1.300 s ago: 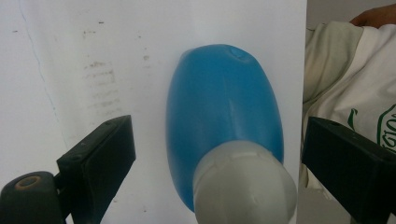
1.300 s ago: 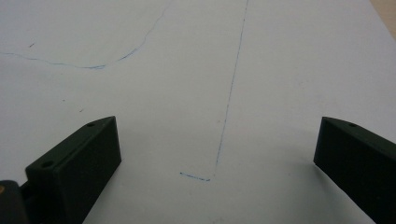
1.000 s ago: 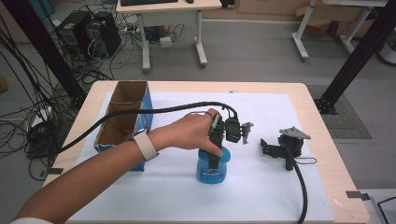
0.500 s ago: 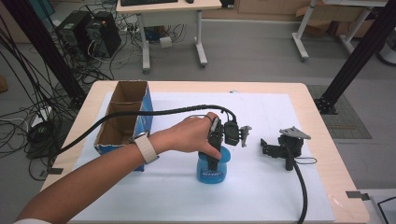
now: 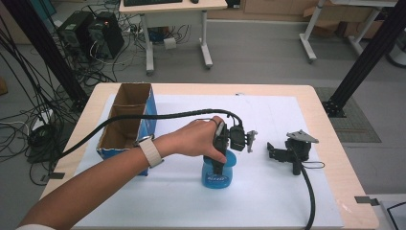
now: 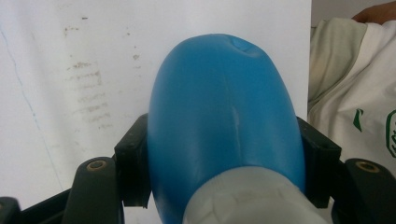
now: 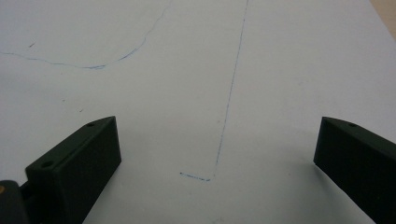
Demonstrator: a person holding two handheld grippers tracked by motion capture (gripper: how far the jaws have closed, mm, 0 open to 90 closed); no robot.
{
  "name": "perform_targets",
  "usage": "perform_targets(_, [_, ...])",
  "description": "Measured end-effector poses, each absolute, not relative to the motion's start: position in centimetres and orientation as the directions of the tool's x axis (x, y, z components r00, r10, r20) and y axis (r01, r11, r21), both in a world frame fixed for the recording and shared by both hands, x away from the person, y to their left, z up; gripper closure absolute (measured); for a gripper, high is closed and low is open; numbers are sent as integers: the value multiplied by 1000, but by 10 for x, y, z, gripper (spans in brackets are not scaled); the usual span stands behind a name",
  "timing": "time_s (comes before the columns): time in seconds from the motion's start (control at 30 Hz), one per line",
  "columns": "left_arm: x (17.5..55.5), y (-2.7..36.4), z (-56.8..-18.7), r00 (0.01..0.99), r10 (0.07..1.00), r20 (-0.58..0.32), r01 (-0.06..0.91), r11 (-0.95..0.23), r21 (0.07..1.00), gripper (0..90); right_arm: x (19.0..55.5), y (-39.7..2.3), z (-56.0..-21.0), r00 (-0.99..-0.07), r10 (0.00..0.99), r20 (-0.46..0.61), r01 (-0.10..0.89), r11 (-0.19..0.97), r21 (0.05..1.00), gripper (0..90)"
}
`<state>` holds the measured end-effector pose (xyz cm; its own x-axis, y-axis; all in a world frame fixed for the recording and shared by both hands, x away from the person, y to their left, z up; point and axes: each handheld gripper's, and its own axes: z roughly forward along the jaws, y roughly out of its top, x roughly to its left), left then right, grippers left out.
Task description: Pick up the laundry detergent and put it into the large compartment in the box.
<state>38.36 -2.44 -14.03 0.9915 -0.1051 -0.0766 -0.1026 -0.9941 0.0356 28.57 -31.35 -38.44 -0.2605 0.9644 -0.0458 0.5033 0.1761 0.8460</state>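
Note:
A blue plastic bottle [image 5: 218, 178] with a white neck stands on the white sheet near the table's middle. A hand holds my left gripper [image 5: 218, 162] pointing down over it. In the left gripper view the two black jaws press on both sides of the blue bottle [image 6: 224, 116], so my left gripper [image 6: 224, 158] is shut on it. My right gripper [image 5: 276, 152] lies on the sheet to the bottle's right, with no hand on it. In its own view my right gripper [image 7: 215, 154] stands wide open with bare paper between its jaws.
An open cardboard box with blue sides [image 5: 127, 122] stands at the left of the table [image 5: 316, 103]. Black cables trail from both grippers, one of them [image 5: 309, 191] toward the near edge. A person's pale shirt [image 6: 355, 93] lies beyond the bottle.

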Motion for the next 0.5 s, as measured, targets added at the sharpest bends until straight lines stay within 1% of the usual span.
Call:
perform_targets(0.1, [382,-26,-139,993,-97,-74,-96,-995,19,373,286,-314,-385,-261,964,-47,502,178,847,0])
perform_targets(0.27, [380,-26,-135,994,-83,-75,-81,-996,19,374,286,-313,-384,-260,965,-45,503,175,846,0])
perform_targets(0.5, [371,-17,-105,998,-34,-52,-33,-999,25,375,286,-314,-384,-261,964,-47,504,177,845,0])
